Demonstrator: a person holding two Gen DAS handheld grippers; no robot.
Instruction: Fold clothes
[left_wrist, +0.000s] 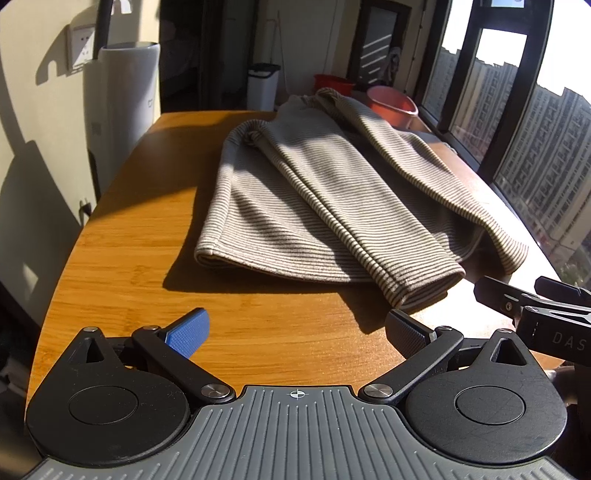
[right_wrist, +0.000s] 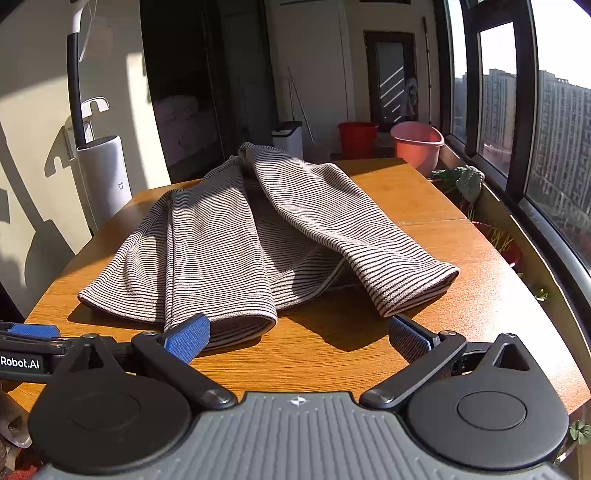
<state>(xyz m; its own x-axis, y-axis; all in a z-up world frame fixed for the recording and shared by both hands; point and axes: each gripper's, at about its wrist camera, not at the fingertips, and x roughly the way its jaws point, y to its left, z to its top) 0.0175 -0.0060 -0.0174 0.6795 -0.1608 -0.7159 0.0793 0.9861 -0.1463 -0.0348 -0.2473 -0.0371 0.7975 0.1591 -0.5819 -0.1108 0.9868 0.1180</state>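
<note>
A grey-and-brown striped garment (left_wrist: 317, 192) lies on the wooden table (left_wrist: 122, 258), its two sleeves folded in over the body and pointing toward me. It also shows in the right wrist view (right_wrist: 236, 236). My left gripper (left_wrist: 297, 332) is open and empty, low over the table just short of the near sleeve cuff (left_wrist: 417, 284). My right gripper (right_wrist: 299, 339) is open and empty, in front of the garment's hem between the two cuffs (right_wrist: 413, 288). The right gripper's body shows at the right edge of the left wrist view (left_wrist: 535, 310).
A white air purifier (right_wrist: 105, 177) stands left of the table. A pink basin (right_wrist: 417, 144), a red bucket (right_wrist: 356, 138) and a white bin (right_wrist: 288, 136) sit beyond the far edge. Windows and potted plants (right_wrist: 465, 181) line the right side.
</note>
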